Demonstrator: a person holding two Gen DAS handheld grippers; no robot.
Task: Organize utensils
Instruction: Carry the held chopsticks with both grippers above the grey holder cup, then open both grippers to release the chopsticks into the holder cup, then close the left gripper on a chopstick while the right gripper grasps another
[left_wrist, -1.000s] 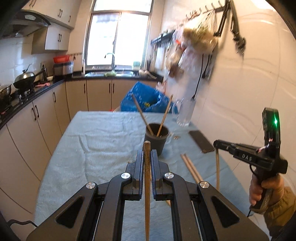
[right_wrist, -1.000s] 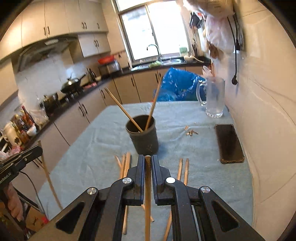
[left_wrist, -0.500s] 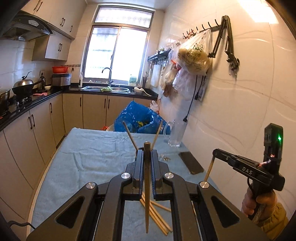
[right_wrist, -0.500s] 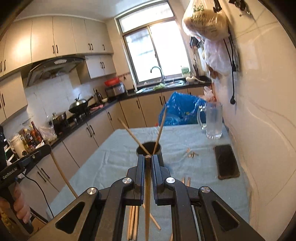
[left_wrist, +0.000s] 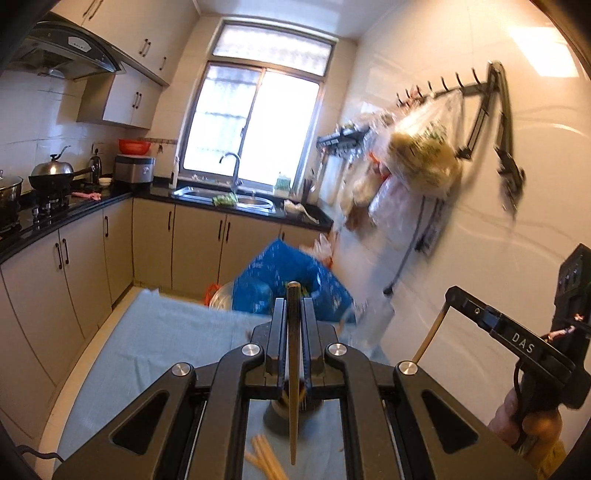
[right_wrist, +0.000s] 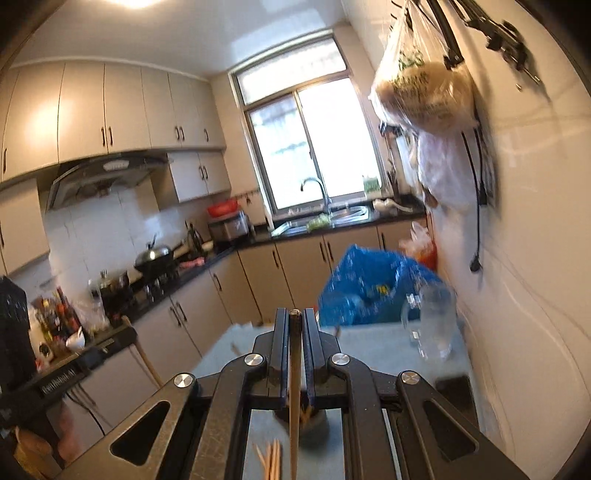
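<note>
My left gripper (left_wrist: 294, 306) is shut on a wooden chopstick (left_wrist: 293, 387) that hangs down over the dark holder cup (left_wrist: 275, 419), mostly hidden behind the jaws. My right gripper (right_wrist: 294, 319) is shut on another chopstick (right_wrist: 294, 406) above the same cup (right_wrist: 314, 424). Loose chopsticks lie on the grey-blue cloth in front of the cup (left_wrist: 264, 458) and show in the right wrist view (right_wrist: 271, 459). The right gripper also shows at the right of the left wrist view (left_wrist: 448, 295), with its chopstick (left_wrist: 430, 334). The left gripper shows at the left of the right wrist view (right_wrist: 127, 334).
The table (left_wrist: 155, 339) carries a glass pitcher (right_wrist: 434, 325) and a dark phone (right_wrist: 456, 387) by the right wall. A blue bag (left_wrist: 288, 280) sits beyond the table's far end. Plastic bags (right_wrist: 424, 85) hang from wall hooks. Cabinets and stove run along the left.
Both grippers have risen and tilted up with their chopsticks. The cup has dropped low in both views, now under the jaws.
</note>
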